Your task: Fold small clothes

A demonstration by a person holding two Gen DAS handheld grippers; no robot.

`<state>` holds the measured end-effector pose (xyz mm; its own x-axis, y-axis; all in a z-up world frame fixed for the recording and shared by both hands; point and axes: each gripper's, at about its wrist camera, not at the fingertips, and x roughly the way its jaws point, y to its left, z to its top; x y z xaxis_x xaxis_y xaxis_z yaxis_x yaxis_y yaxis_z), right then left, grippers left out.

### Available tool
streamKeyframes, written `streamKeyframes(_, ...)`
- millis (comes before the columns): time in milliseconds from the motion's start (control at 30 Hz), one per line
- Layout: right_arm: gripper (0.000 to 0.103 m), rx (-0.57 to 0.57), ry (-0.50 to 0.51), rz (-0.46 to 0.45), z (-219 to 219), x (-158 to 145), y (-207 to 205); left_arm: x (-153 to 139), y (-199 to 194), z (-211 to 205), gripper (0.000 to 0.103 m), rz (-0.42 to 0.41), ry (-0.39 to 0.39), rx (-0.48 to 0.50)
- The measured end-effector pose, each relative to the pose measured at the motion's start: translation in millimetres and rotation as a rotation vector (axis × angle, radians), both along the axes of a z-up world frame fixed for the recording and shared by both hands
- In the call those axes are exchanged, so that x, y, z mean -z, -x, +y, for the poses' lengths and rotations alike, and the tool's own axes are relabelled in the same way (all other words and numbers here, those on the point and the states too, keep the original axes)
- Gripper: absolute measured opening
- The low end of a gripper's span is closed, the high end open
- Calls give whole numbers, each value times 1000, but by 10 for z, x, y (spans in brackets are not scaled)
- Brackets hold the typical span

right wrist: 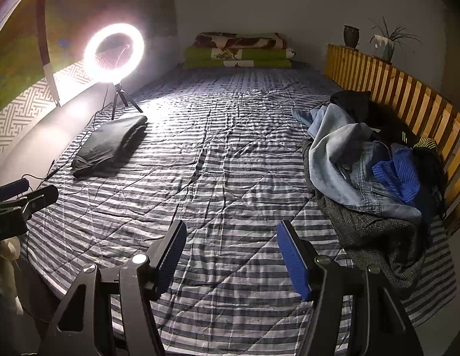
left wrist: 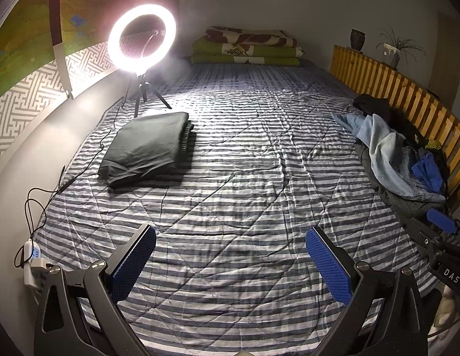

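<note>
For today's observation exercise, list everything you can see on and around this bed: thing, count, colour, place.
Quilt: one, blue-and-white striped, covering the bed.
Folded garment: one, dark, left side.
Clothes pile: one, denim, blue, black and grey, right side by the slats.
Ring light: one, white, lit, far left.
Folded blankets: one stack, green and brown, far end.
Wooden slats: yellow, right edge.
Left gripper: open, empty.
Right gripper: open, empty.

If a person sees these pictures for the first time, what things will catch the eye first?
The glowing ring light on its small tripod at the bed's left edge dominates. Next comes the heap of unfolded clothes against the wooden slats on the right, then the dark folded garment lying on the striped quilt.
</note>
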<state>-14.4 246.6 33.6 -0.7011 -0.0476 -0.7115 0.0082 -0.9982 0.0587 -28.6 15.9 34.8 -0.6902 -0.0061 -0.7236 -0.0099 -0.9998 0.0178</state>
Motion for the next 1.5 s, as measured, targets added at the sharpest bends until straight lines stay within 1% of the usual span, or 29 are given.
streamKeyframes(367,60,26,16,-17,132,89,104,52,170,87,102,-12,20,14)
streamKeyframes(533,60,35,15,-25,192,137,161,102,275,134,102,-21,12,25)
streamKeyframes(700,60,55,-7,10,371,137,281,186,407,123,102,-41,8,23)
streamKeyframes(767,60,69,1,11,551,132,376,221,475,133,102,-52,4,23)
streamKeyframes(800,60,93,-2,12,659,128,417,232,501,148,102,-53,1,-2)
streamKeyframes(833,60,110,-3,14,733,125,437,241,530,169,102,-53,1,0)
streamKeyframes(900,60,160,-7,11,985,128,508,261,584,228,102,-53,5,13)
streamKeyframes(1000,60,236,5,-16,1415,164,612,292,668,332,102,-56,14,33)
streamKeyframes(1033,60,275,7,-32,1621,182,658,295,686,353,102,-57,15,35)
streamKeyframes(1133,60,352,-1,-43,1996,204,719,300,760,396,102,-58,11,28)
streamKeyframes(1167,61,380,-7,-50,2151,213,753,301,778,397,102,-57,7,21)
streamKeyframes(1200,65,402,-17,-57,2253,220,777,303,796,393,102,-57,3,15)
streamKeyframes(1233,67,420,-30,-62,2362,225,813,303,810,392,102,-58,1,9)
streamKeyframes(1267,69,428,-37,-61,2473,233,850,306,825,387,102,-58,-2,2)
streamKeyframes(1367,69,438,-38,-91,2709,274,968,312,843,379,102,-56,-10,4)
streamKeyframes(1500,69,425,-29,-139,2854,380,1137,320,839,377,102,-51,-2,11)
